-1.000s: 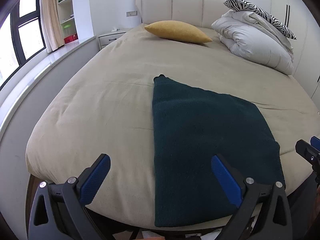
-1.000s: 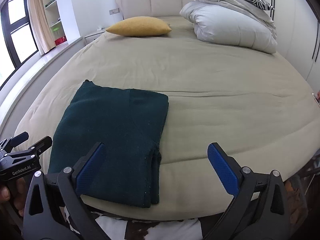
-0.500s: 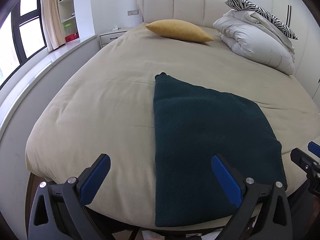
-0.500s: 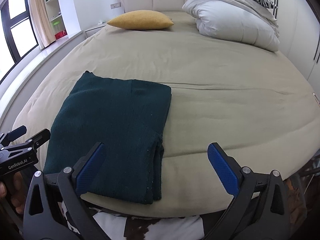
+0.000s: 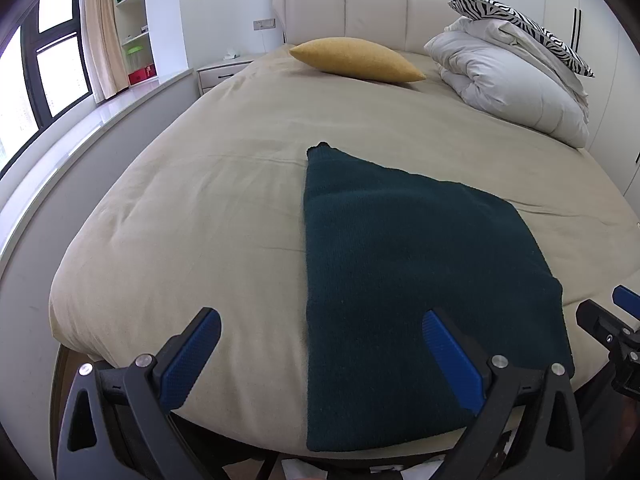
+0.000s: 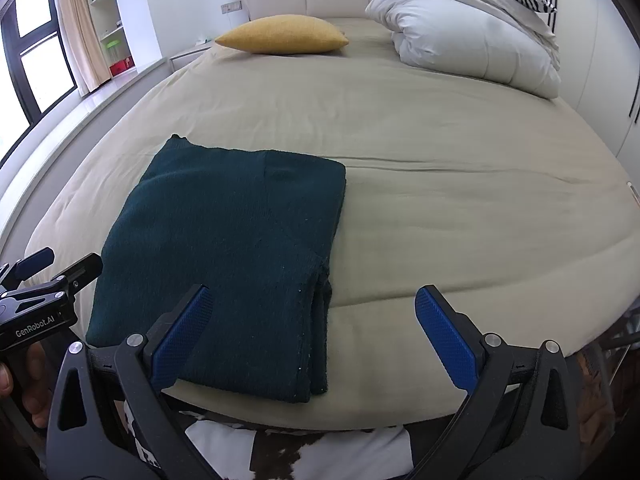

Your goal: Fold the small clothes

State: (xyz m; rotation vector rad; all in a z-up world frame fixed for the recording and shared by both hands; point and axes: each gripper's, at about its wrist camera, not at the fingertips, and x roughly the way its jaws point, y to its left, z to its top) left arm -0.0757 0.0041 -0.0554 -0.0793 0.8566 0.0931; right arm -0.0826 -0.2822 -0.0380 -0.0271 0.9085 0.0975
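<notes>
Bedroom with a window (image 5: 48, 76) on the left wall and a padded cream headboard (image 5: 360, 12) at the far end. The bed (image 5: 200, 208) carries a beige cover, smooth apart from shallow creases.

Items at the head of the bed:
- Mustard-yellow pillow (image 5: 356, 59), lying flat near the headboard.
- Folded white duvet (image 5: 516, 88), on the right side.
- Zebra-print pillow (image 5: 520, 24), resting on top of the duvet.

Task item: the dark green knit garment (image 6: 236, 248) lies folded into a rectangle on the near part of the bed, close to the foot edge. Its stacked layers show along the right edge in the right wrist view. One small corner of fabric protrudes at the far left end.

Left tongs (image 5: 320, 344): blue pads spread wide apart, holding nothing, positioned above the near left edge of the garment.

Right tongs (image 6: 312, 320): blue pads spread wide apart, holding nothing, positioned above the near right edge of the garment
</notes>
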